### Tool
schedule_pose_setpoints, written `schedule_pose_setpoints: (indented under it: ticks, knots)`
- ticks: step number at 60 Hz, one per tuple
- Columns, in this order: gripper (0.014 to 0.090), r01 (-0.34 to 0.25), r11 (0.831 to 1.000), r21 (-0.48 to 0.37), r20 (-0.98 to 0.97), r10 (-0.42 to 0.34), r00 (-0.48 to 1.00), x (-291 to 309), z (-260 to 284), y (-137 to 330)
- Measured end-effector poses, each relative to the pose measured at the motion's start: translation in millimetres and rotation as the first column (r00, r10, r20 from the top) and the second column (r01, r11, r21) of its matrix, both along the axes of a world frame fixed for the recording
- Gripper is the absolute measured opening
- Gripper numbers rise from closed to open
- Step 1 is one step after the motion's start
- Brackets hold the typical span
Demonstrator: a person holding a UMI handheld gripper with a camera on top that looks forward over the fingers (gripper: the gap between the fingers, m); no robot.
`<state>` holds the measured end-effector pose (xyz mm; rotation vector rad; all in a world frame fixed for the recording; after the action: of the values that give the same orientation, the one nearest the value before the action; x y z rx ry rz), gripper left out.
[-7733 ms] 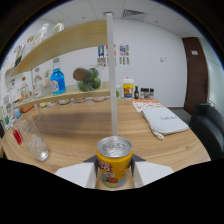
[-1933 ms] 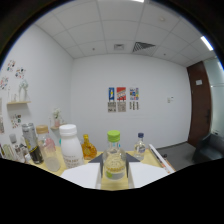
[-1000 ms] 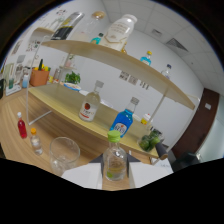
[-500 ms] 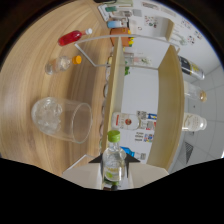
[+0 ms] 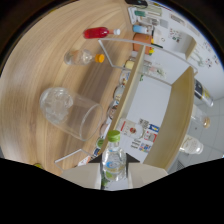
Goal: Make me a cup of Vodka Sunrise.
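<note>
Wooden counter (image 5: 30, 100) and wall shelf (image 5: 177, 120), seen rolled hard to one side. Gripper (image 5: 114, 175) clamped on a small clear bottle (image 5: 113, 162) with green cap (image 5: 114, 135), both fingers (image 5: 82, 175) pressing its sides. Bottle axis running straight ahead along the fingers, cap leading. Empty glass (image 5: 70, 112) just ahead and to one side of the cap, rim turned toward it; judged the pouring target. Beyond: red-filled bottle (image 5: 98, 33), orange-capped bottle (image 5: 84, 57). Bottle base hidden; label unreadable; liquid level hard to make out.
</note>
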<state>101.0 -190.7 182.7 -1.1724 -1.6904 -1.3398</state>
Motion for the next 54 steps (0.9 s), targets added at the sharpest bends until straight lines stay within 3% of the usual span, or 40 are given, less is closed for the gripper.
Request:
schedule_pose_setpoints:
  ticks: [7, 12, 19, 26, 31, 40, 54]
  knots:
    - [0.035, 0.031, 1.0, -0.002, -0.267, -0.03, 0.963, -4, 22, -3]
    - [0.0351, 0.047, 0.999, -0.001, -0.527, -0.04, 0.849, -7, 44, -6]
    - [0.0351, 0.062, 0.996, -0.058, -0.853, -0.082, 0.516, -7, 57, -14]
    - [0.0353, 0.082, 0.984, -0.155, -0.98, -0.164, 0.112, 5, 40, -15]
    - [0.0352, 0.093, 0.966, -0.241, -0.968, -0.233, -0.09, 17, 8, -14]
    - [0.0352, 0.107, 0.922, -0.371, -0.907, -0.336, -0.253, 33, -62, -7]
    - [0.0349, 0.112, 0.858, -0.501, -0.836, -0.446, -0.321, 41, -135, 0]
